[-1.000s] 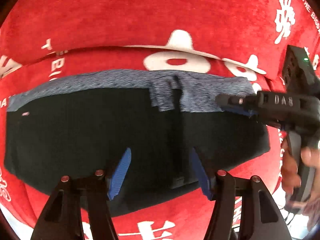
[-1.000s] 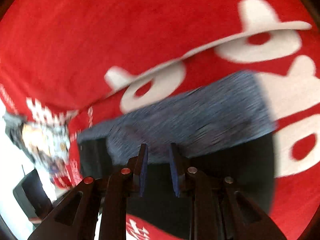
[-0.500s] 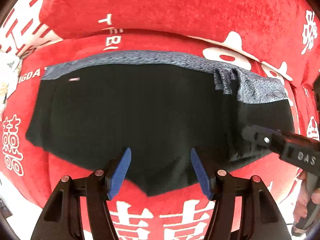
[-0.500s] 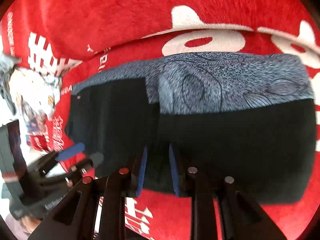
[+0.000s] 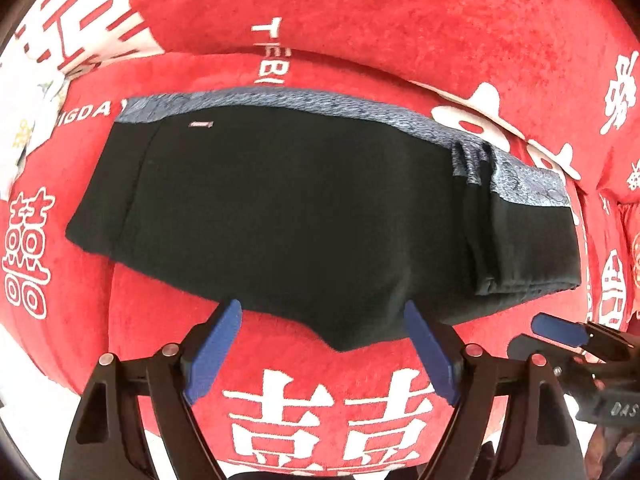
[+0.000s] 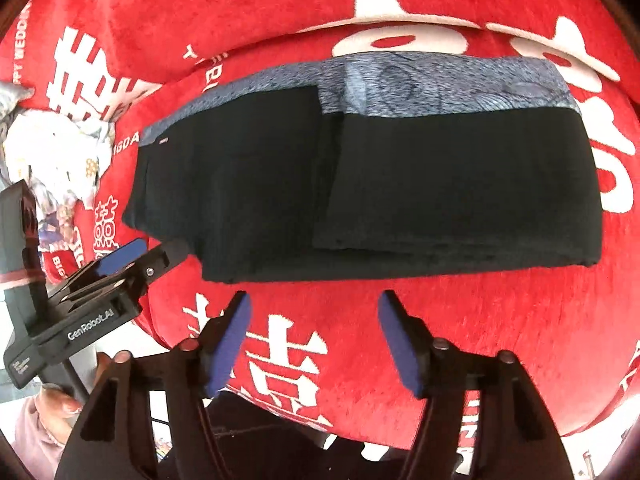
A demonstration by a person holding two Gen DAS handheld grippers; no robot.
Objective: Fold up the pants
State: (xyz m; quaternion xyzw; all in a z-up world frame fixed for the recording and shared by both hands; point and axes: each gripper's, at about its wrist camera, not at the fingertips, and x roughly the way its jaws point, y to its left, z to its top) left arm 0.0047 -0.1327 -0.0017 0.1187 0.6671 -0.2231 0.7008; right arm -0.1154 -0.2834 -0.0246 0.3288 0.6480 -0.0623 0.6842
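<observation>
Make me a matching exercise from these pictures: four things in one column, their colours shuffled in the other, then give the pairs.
Things:
1. pants
2. waistband
3. blanket
4. pads

Colours:
A. red with white lettering
B. blue
C. black
D. mottled grey

Pairs: 1-C, 2-D, 3-A, 4-B

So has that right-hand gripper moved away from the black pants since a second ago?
Yes. The right gripper has pulled back off the pants toward the near edge of the red blanket, its jaws opening, empty.
</observation>
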